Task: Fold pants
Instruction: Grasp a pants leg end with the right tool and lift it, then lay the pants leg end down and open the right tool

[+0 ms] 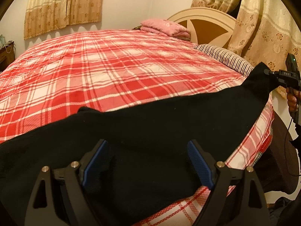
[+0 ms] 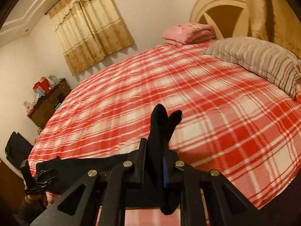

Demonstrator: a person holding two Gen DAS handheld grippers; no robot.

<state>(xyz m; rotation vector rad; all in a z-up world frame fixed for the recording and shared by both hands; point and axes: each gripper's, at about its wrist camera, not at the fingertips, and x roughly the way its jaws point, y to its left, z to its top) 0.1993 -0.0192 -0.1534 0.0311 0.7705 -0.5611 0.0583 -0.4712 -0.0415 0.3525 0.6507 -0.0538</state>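
Note:
Black pants [image 1: 169,116] stretch across the near edge of a bed with a red plaid cover [image 1: 112,71]. My left gripper [image 1: 148,158] is open, its blue pads [image 1: 199,162] on either side of the pants' near part. My right gripper [image 2: 154,160] is shut on one end of the pants [image 2: 160,124], whose fabric sticks out past the fingers. It also shows in the left wrist view [image 1: 270,73], holding that end raised at the bed's right edge. The left gripper shows in the right wrist view [image 2: 39,177] at the far left end of the pants.
A striped pillow [image 2: 263,62] and a folded pink blanket [image 2: 188,33] lie at the bed's head by the cream headboard [image 1: 207,24]. Curtains [image 1: 263,28] hang to the right. A dark cluttered dresser [image 2: 49,101] stands by the far wall. A black bag [image 2: 17,148] sits at left.

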